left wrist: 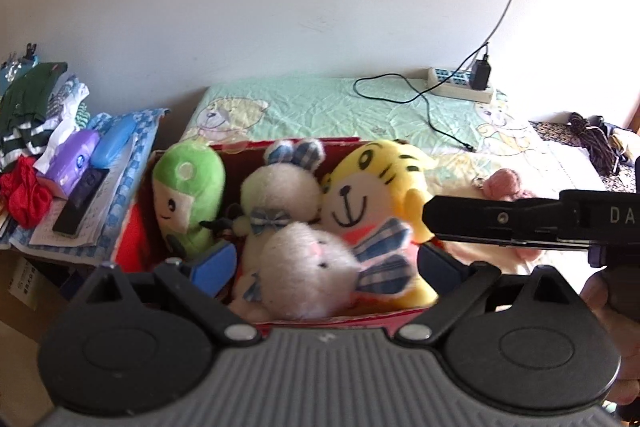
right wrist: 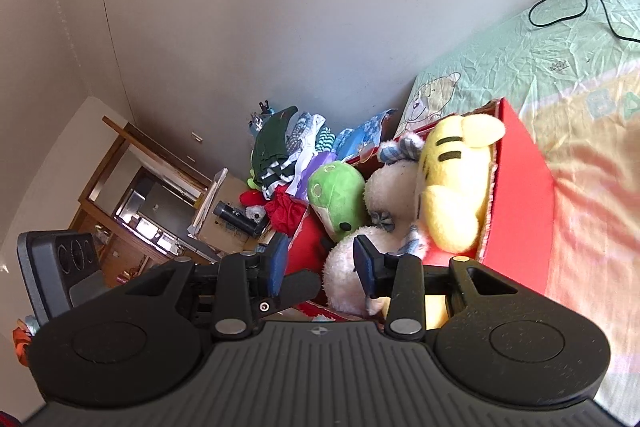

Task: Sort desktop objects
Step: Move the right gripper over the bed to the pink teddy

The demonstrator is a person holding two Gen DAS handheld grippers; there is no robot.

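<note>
While the left gripper (left wrist: 320, 263) is gaping around the rabbit (left wrist: 308, 267) at the box's (right wrist: 524, 179) near edge, it should be releasing low; the right gripper (right wrist: 320, 263) is hovering open, empty.

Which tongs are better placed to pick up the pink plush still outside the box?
Right, probably. The pink plush lies on the bed beside the red box, on the right tongs' side. The left tongs straddle the white bunny inside the box.
</note>
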